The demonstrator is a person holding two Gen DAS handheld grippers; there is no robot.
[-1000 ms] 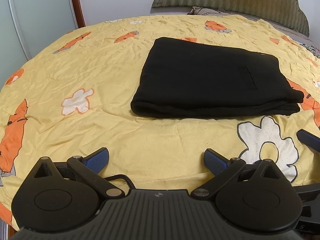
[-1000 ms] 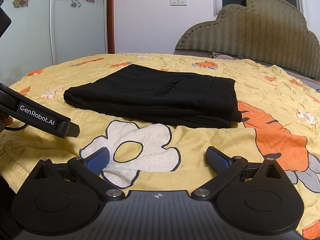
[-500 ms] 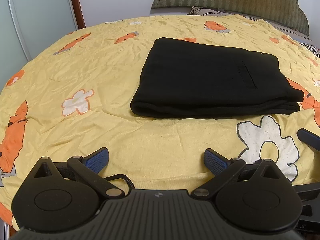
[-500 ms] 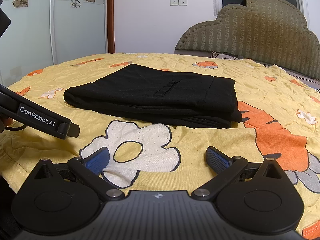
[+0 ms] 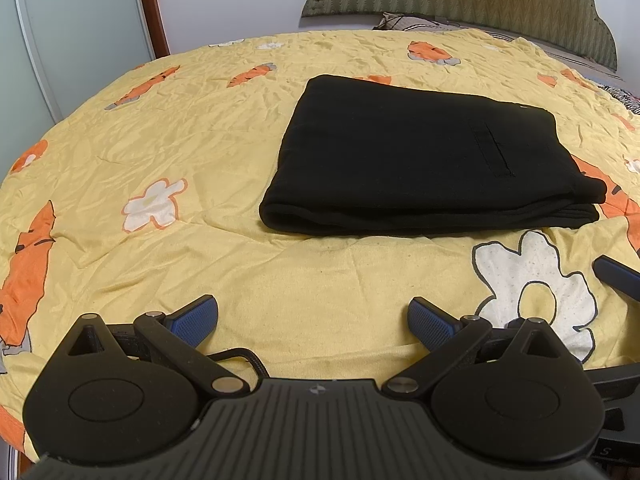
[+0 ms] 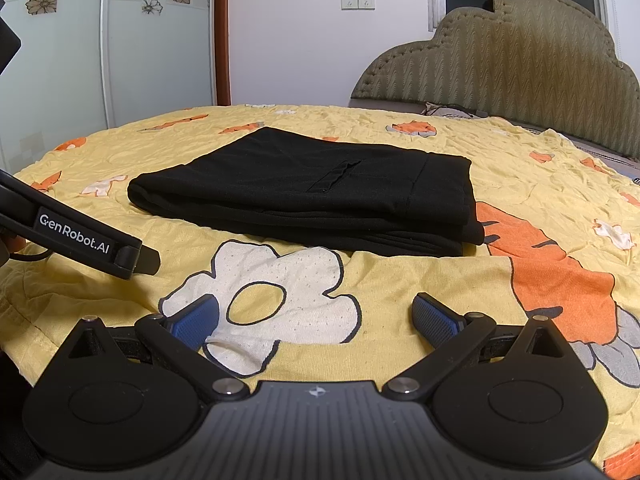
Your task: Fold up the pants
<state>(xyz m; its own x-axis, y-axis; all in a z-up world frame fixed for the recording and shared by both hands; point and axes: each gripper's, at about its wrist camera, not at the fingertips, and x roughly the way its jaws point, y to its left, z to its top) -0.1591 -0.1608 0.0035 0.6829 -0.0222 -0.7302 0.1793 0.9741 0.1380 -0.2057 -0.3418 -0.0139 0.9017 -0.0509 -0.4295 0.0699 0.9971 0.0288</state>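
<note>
The black pants lie folded into a flat rectangle on the yellow bedspread; they also show in the right wrist view. My left gripper is open and empty, low over the bedspread, short of the pants' near edge. My right gripper is open and empty over a white flower print, also short of the pants. A finger of the left gripper shows at the left of the right wrist view. A fingertip of the right gripper shows at the right edge of the left wrist view.
A padded green headboard stands at the far end of the bed with a pillow below it. A glass wardrobe door stands to the left. A black cable runs by the left gripper. The bed's near edge is just below both grippers.
</note>
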